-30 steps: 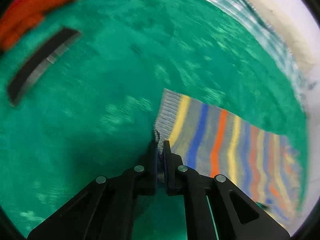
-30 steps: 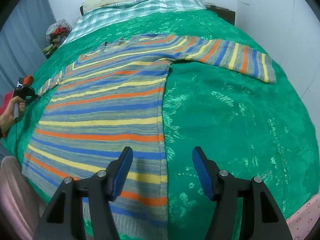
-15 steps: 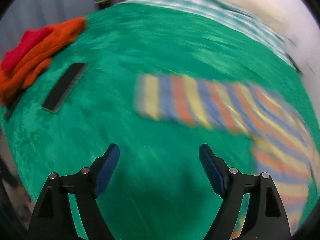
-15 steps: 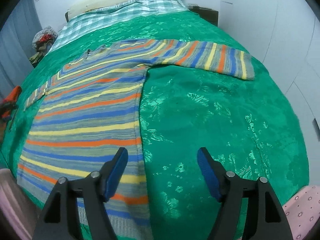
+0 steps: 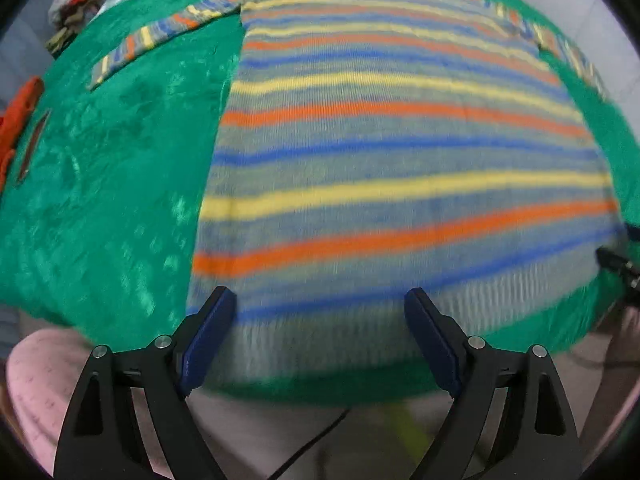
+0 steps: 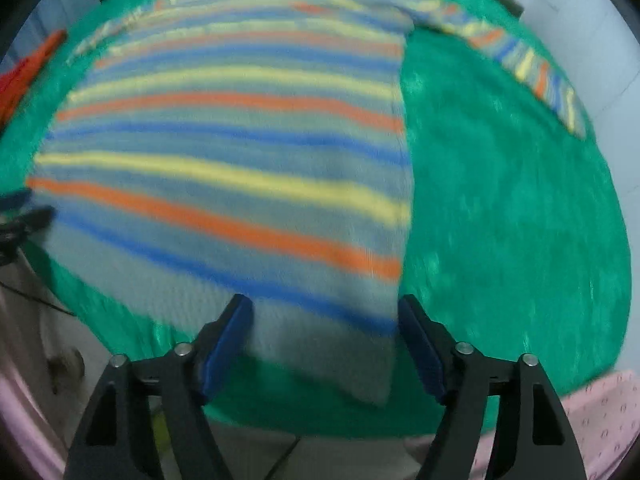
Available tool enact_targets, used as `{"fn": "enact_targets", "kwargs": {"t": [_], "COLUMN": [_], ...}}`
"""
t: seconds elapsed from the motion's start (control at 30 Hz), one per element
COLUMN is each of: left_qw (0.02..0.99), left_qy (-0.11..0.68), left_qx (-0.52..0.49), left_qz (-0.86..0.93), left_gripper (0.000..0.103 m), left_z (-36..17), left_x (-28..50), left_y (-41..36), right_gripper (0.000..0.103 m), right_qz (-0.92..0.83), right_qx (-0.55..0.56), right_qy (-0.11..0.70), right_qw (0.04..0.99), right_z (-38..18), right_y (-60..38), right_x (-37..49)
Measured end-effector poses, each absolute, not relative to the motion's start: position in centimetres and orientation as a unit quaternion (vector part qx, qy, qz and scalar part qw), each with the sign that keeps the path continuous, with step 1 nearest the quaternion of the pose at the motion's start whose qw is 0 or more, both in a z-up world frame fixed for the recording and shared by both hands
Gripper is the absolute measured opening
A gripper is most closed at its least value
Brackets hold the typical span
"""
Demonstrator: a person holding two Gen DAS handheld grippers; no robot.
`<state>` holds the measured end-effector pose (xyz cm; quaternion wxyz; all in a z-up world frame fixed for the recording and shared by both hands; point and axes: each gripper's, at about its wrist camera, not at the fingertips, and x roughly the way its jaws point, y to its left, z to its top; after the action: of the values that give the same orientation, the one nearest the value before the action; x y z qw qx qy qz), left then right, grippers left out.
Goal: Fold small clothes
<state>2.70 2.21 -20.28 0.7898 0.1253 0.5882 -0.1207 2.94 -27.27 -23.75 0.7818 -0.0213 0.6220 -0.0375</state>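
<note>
A striped sweater [image 5: 392,152] in grey, blue, yellow and orange lies flat on the green bedspread [image 5: 108,184], both sleeves spread out. It also fills the right wrist view [image 6: 240,168]. My left gripper [image 5: 320,320] is open and empty over the hem near its left corner. My right gripper [image 6: 326,320] is open and empty over the hem near its right corner. Each gripper shows at the edge of the other's view.
An orange and red garment [image 5: 20,116] and a dark flat strip [image 5: 34,148] lie at the bed's left edge. A pile of items [image 5: 76,8] sits at the far left. A white wall [image 6: 580,32] runs along the right. Pink fabric [image 6: 600,412] lies below the bed's front edge.
My left gripper let go of the left sleeve cuff, opened, and swung to the sweater's hem. My right gripper moved left and closer to the hem.
</note>
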Motion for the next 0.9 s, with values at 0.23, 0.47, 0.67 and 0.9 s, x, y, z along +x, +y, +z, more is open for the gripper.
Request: {"fn": "enact_targets", "kwargs": {"t": [0.23, 0.47, 0.67, 0.9], "left_qw": [0.811, 0.859, 0.867, 0.864], "left_qy": [0.565, 0.491, 0.478, 0.485], "left_qx": [0.092, 0.052, 0.037, 0.032], "left_qz": [-0.123, -0.137, -0.139, -0.134], "left_gripper": [0.09, 0.095, 0.095, 0.095], "left_z": [-15.5, -9.9, -9.5, -10.3], "left_x": [-0.1, 2.2, 3.1, 2.7], "left_y": [3.3, 2.9, 3.1, 3.1], "right_gripper": [0.078, 0.079, 0.079, 0.079], "right_qz": [-0.088, -0.12, -0.129, -0.142], "right_qx": [-0.034, -0.031, -0.024, -0.041], "right_qy": [0.579, 0.51, 0.495, 0.485], "right_qw": [0.81, 0.851, 0.859, 0.862], "right_z": [-18.8, -14.5, -12.7, -11.9], "right_y": [-27.1, -25.6, -25.2, -24.9], "right_x": [-0.1, -0.6, -0.1, -0.1]}}
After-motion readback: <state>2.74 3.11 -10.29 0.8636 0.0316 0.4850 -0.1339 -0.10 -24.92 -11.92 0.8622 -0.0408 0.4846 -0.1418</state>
